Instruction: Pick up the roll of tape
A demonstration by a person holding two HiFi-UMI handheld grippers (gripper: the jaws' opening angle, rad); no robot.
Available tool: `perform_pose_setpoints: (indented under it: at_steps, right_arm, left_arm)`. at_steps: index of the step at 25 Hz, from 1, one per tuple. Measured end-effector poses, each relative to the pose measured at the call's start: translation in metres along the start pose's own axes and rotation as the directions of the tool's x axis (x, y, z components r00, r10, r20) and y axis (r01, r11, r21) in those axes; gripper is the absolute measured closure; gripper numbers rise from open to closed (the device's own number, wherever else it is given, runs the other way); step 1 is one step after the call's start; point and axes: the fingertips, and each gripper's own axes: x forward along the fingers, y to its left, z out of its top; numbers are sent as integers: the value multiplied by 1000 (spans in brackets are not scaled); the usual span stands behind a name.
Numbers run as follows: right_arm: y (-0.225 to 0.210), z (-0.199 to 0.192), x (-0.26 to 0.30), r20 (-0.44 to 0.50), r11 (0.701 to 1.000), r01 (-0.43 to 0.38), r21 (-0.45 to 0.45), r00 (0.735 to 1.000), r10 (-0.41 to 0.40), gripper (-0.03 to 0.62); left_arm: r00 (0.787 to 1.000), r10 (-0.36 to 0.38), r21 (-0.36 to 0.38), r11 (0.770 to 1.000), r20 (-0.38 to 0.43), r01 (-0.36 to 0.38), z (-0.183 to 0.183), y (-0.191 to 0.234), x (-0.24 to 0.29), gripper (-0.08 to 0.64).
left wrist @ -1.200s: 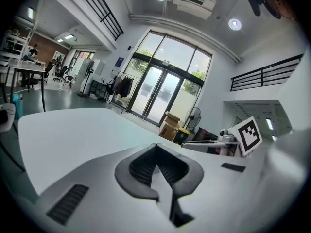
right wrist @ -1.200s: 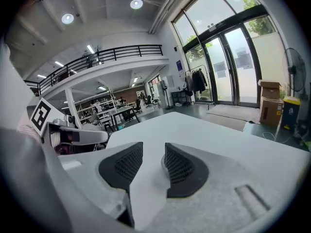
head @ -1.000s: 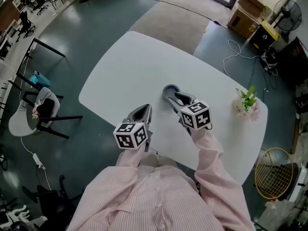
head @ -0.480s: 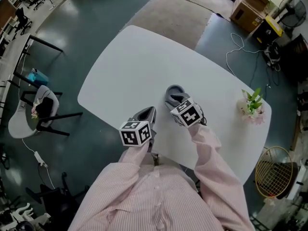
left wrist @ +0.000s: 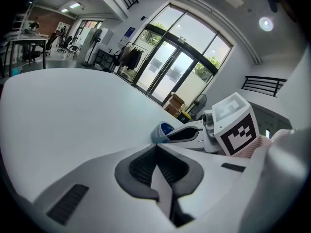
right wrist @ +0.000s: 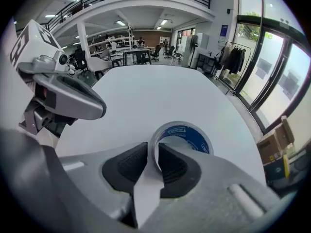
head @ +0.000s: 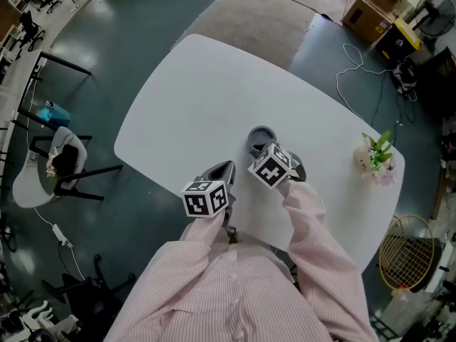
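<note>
The roll of tape (right wrist: 187,133) lay flat on the white table (head: 199,98), its hole facing straight up; it was grey outside with a blue printed core; you had one roll and two grippers; your right gripper (right wrist: 151,159) had just been closing and clenched its near wall; your left gripper (left wrist: 156,147) was closed and empty.

The table (head: 199,98) has a smooth, matt white top; the roll of tape (right wrist: 187,131) on it is dull grey outside, printed blue inside. Over the table's near edge, the left gripper (left wrist: 156,152) is smooth grey plastic with dark ribbed pads (left wrist: 138,168), the sleeve (head: 308,216) striped pink cloth.
</note>
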Motion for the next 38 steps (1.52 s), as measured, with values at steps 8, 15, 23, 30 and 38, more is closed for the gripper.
perform_pose_setpoints:
  at_steps: [8, 15, 23, 30, 38]
  right_arm:
    - [0, 0, 0, -13, 999, -27, -29, 1000, 27, 538]
    - [6, 9, -14, 111, 999, -36, 33, 993, 32, 540]
    - [1, 24, -55, 326, 982, -47, 182, 945, -15, 540]
    - [-5, 30, -95, 510, 936, -121, 331, 858, -70, 540]
    - [-14, 30, -141, 659, 860, -212, 465, 731, -176, 540]
  left_arm:
    - [1000, 8, -11, 1000, 4, -8, 3, 5, 2, 560]
    - [1000, -4, 15, 1000, 16, 3, 7, 0, -1, 560]
    - [998, -30, 81, 996, 51, 26, 21, -14, -8, 560]
    - [992, -75, 173, 983, 106, 56, 42, -38, -19, 560]
    - [976, -136, 264, 961, 171, 88, 66, -68, -31, 560]
